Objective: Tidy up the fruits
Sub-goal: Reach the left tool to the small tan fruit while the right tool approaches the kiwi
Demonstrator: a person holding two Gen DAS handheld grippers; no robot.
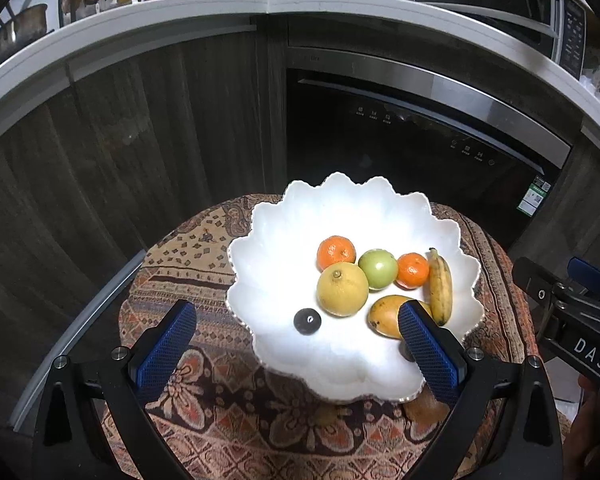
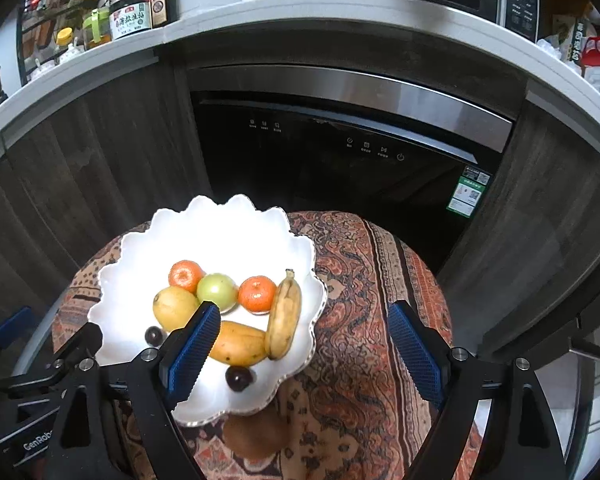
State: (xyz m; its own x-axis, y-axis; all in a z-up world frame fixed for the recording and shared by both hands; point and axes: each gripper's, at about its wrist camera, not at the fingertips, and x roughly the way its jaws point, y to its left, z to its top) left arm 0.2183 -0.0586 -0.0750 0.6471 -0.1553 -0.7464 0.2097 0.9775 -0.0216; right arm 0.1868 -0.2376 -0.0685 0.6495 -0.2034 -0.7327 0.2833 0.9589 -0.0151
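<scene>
Nearest, a brown kiwi (image 2: pixel 256 436) lies on the patterned cloth (image 2: pixel 360 360) just outside the bowl, likely next to be gathered. The left gripper (image 1: pixel 296 344) and right gripper (image 2: pixel 304 348) are both released, holding nothing. Beyond, the scalloped white bowl (image 1: pixel 352 204) keeps the mango (image 2: pixel 236 342), banana (image 2: pixel 284 316), lemon (image 1: pixel 342 289), green apple (image 1: pixel 378 269), two tangerines and two dark plums together.

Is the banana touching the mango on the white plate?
Touching. In the right wrist view the banana lies with its lower end against the right end of the mango, with no white plate showing between them.
</scene>
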